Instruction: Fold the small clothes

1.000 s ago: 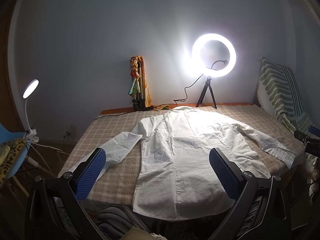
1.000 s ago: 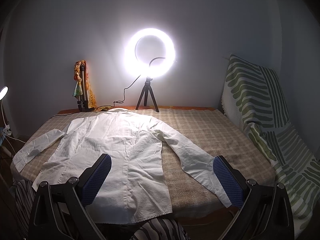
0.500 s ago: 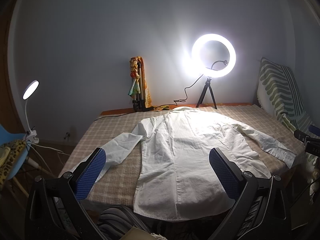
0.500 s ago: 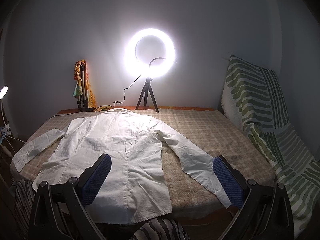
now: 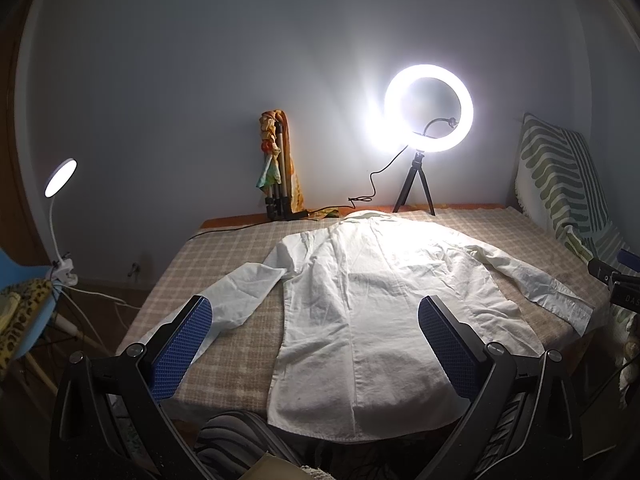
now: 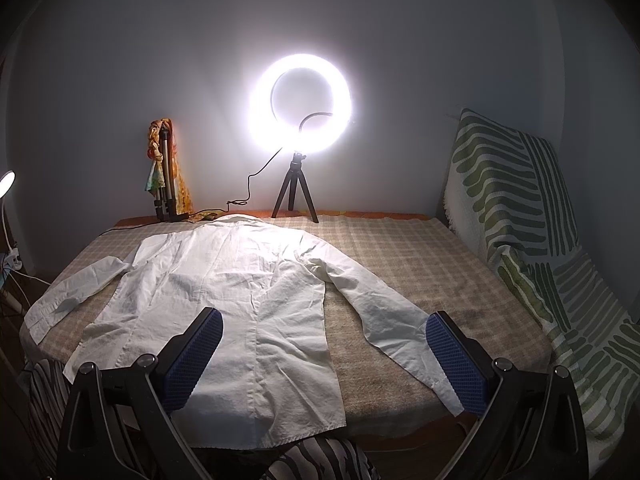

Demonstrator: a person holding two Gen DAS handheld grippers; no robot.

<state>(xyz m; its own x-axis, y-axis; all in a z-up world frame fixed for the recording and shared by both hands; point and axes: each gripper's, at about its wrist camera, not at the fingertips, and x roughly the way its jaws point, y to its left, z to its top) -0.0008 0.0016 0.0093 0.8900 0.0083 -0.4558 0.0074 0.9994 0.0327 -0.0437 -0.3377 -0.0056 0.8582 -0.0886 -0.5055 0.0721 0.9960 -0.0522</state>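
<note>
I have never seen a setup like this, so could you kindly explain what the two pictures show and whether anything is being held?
Each picture comes from a camera mounted on a hand-held claw, looking forward along its two blue-padded fingers. One shows the left claw, the other the right claw. Both are open and hold nothing. Ahead, a white shirt lies spread flat, sleeves out, on a checked cloth covering the table. At the far edge stands a lit ring light on a small tripod.
</note>
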